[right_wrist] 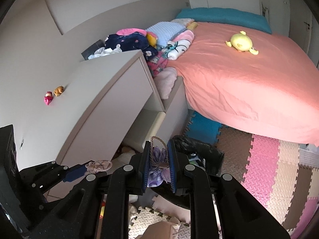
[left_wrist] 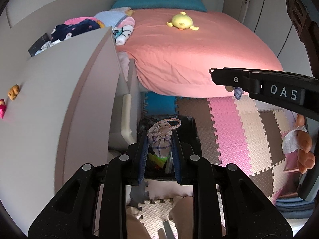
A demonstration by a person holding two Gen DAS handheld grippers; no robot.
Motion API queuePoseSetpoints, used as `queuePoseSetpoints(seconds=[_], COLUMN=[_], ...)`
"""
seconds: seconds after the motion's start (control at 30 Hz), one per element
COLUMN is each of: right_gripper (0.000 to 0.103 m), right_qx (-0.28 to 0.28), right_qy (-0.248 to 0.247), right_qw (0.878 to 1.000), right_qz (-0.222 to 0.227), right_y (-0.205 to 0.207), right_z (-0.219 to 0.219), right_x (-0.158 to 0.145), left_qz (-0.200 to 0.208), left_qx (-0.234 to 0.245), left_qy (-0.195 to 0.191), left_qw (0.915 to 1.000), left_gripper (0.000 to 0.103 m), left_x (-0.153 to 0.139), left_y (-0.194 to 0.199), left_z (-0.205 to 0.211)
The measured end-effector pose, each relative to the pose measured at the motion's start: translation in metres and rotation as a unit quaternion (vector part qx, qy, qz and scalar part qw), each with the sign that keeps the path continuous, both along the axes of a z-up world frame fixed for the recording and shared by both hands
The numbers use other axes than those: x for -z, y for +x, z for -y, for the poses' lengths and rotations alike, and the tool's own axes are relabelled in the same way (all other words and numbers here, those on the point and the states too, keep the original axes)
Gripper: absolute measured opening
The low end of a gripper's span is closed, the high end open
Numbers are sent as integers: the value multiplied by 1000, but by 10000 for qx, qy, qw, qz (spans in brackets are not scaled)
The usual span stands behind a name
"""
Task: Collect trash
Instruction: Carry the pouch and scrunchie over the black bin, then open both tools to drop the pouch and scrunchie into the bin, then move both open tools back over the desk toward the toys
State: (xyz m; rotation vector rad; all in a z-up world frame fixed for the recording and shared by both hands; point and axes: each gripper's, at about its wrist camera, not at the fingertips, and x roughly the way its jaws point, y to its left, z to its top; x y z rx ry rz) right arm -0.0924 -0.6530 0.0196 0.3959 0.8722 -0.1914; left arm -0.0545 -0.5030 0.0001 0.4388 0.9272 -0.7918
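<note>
My left gripper [left_wrist: 159,139] is shut on a small checked fabric pouch [left_wrist: 161,141] with a rope loop, held just above a black bin [left_wrist: 191,127] lined with a black bag. Colourful scraps lie inside the bin. My right gripper [right_wrist: 159,153] is shut on a purple flowered pouch [right_wrist: 157,171] with a rope loop, held beside the same bin [right_wrist: 207,153]. The left gripper and its pouch also show in the right wrist view [right_wrist: 97,165], low left. The right gripper's side shows in the left wrist view [left_wrist: 259,85].
A bed with a pink sheet [left_wrist: 195,55] and a yellow plush toy [left_wrist: 181,22] fills the back. A white cabinet [left_wrist: 65,91] with small figurines stands left. Foam puzzle mats [left_wrist: 235,131] cover the floor. Clothes [right_wrist: 135,39] pile behind the cabinet.
</note>
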Motion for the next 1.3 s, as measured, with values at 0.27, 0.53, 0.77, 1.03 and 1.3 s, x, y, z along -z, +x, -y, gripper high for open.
queuePoseSetpoints(seconds=[0.27,0.53,0.77,1.03,1.3], right_gripper=[100,100,100,100,100], right_qx=[557,712,639,342,-140], right_qy=[-143,-83,-28,210,186], right_qw=[9981,9973,9979,9971,9977], right_qz=[-208,-123,132,651,635], right_y=[-1,-6,-1,16,61], right_z=[10,18,3,-24,-70], right_x=[13,12,0,-24,-41], left_qz=[196,106,279,430,480], left_qx=[-388,-497,-556,-800,-1245], left_qy=[151,126,25,-154,-304], left_qw=[9989,9986,9981,9957,9906], left_gripper=[97,97,97,97,97], left_x=[6,6,-8,-28,-42], left_y=[8,15,11,23,56], left_z=[-2,-10,-24,-54,-99])
